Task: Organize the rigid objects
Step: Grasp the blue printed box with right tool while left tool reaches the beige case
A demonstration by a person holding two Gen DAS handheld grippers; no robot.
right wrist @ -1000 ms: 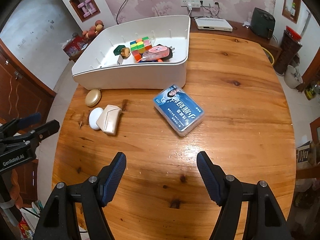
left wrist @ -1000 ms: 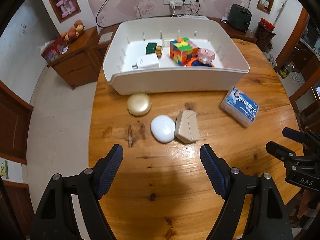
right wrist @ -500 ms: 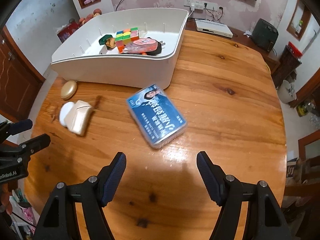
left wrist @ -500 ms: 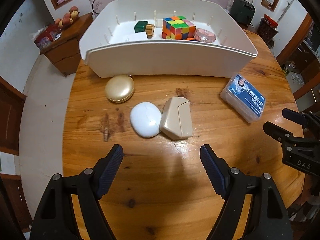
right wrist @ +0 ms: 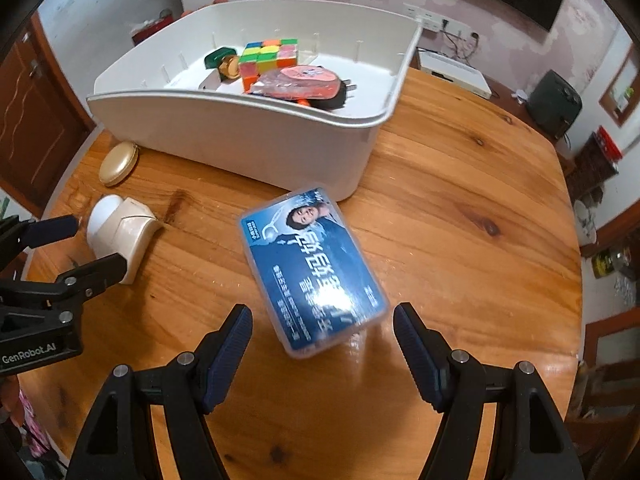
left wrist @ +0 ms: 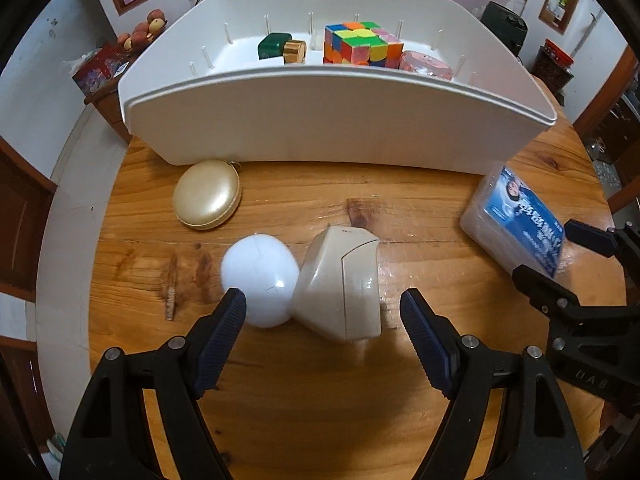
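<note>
Left gripper (left wrist: 322, 304) hanging wide, holding nothing, pointing steeply down over the beige case (left wrist: 342, 280); pads not touching it. Right gripper (right wrist: 322, 318) opening, jaws straddling the near end of the blue-labelled box (right wrist: 312, 270), no pad contact visible.

Blue-labelled box lying flat on the wooden table (right wrist: 460, 208), long axis running diagonally from near the white bin (right wrist: 248, 128) corner toward the right gripper. Beige case lying with long axis roughly toward the left gripper, narrower end facing the bin, touching the white oval object (left wrist: 260, 276) on its left. Gold compact (left wrist: 207, 194) sitting just beside the bin wall.

Left wrist view showing the full white oval object and the cube (left wrist: 362, 44), green bottle (left wrist: 280, 46), pink item (left wrist: 426, 65) in the bin. Right wrist view showing a black plug (right wrist: 340, 94) under the pink item, hidden in the other view; oval object mostly hidden behind the case there.
</note>
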